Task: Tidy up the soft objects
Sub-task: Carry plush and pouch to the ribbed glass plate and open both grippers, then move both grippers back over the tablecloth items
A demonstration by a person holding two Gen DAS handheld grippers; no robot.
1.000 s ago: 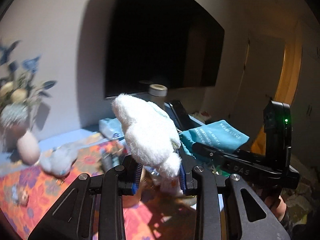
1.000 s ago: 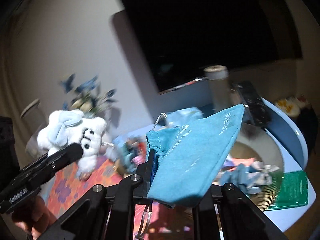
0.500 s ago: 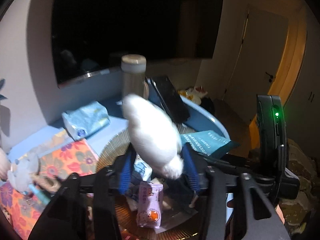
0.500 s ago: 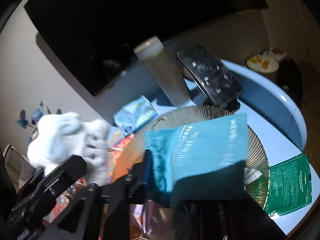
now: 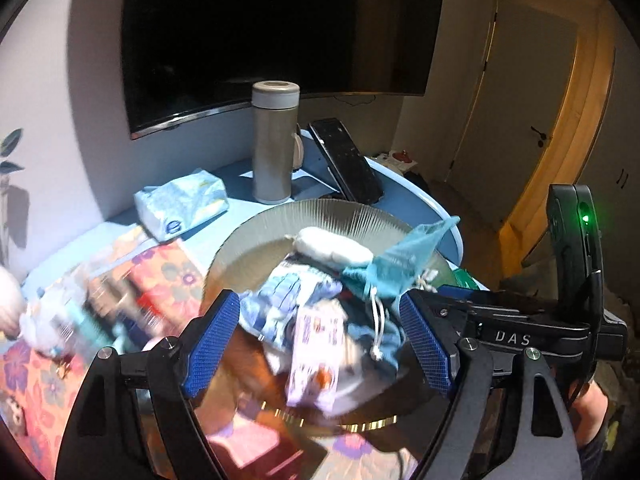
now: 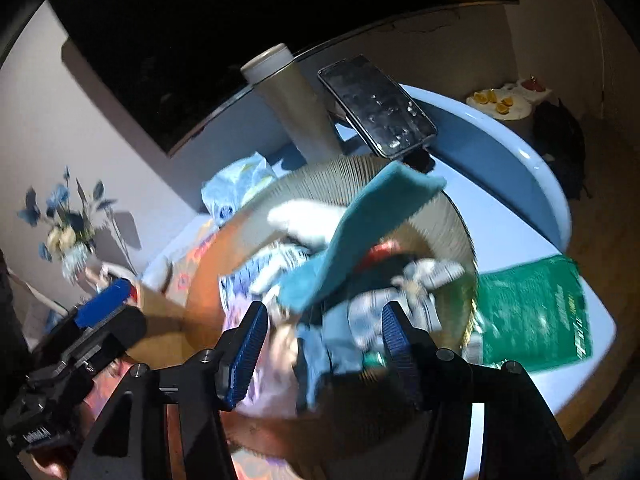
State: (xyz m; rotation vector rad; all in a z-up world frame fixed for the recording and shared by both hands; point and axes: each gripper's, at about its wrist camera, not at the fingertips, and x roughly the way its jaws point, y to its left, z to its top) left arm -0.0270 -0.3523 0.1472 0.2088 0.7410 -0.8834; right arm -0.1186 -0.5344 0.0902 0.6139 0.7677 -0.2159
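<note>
We see a pale wall (image 5: 72,112) carrying a large dark television screen (image 5: 260,32), its shadow falling to the left. To the right stands a closed pale door (image 5: 516,104) in a warm wooden frame (image 5: 576,128). A light blue rounded table (image 6: 516,216) fills the foreground under harsh, uneven light.

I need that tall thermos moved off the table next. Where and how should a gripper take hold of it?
Grip the thermos around the middle of its straight body, jaws level, coming from the front-left. It stands upright, with a phone close on its right and the ribbed glass bowl in front. The tissue pack on the left lies lower and further off, leaving that side freer.
</note>
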